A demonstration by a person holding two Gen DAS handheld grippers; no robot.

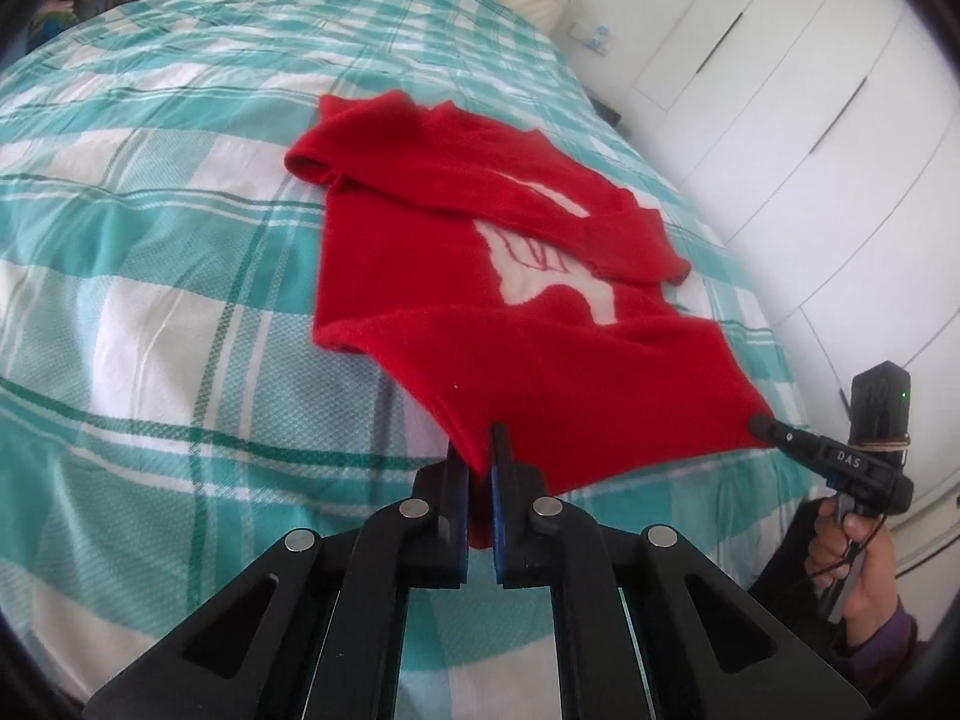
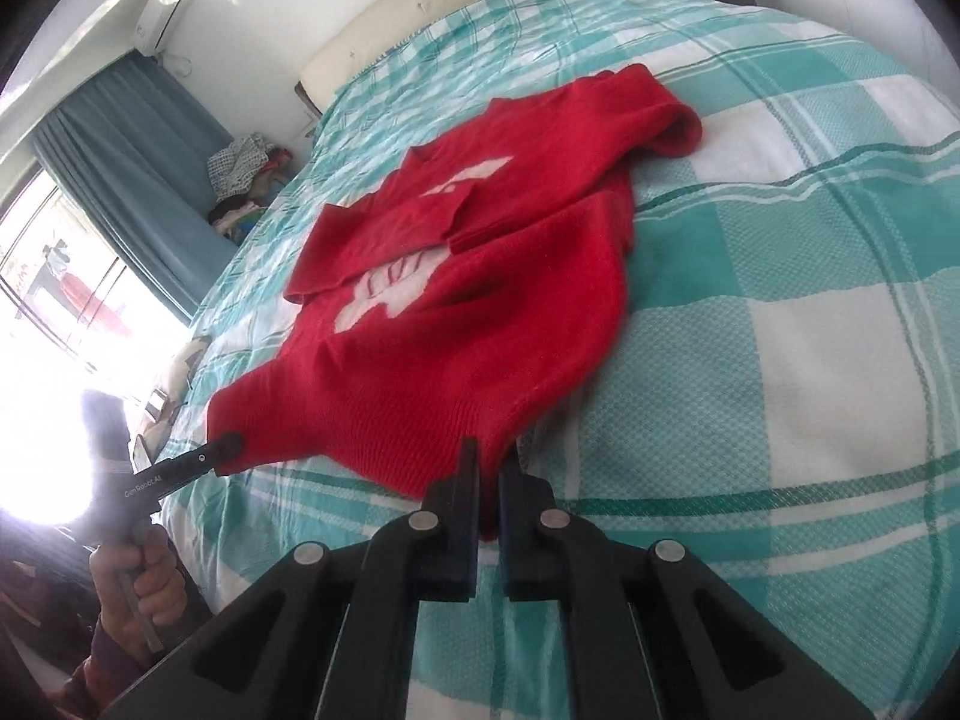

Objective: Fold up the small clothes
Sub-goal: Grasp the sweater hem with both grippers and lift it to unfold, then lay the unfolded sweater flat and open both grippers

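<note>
Across the middle of the bed (image 1: 150, 312), on its teal-and-white checked cover, my red sweater (image 1: 480, 360) lies with both sleeves folded over the white chest design. Left gripper (image 1: 480, 450) is clamped on one hem corner, and right gripper (image 2: 489, 462) is pinching the other, both lifted slightly.

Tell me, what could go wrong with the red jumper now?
1. Both the left tongs and the right tongs pinch only thin bits of the red jumper's bottom hem, so a corner might slip out when lifted.
2. The sleeves lie loosely folded across the front; pulling the hem up could make them slide apart.
3. Dragging the jumper may wrinkle the checked bedspread underneath.
</note>
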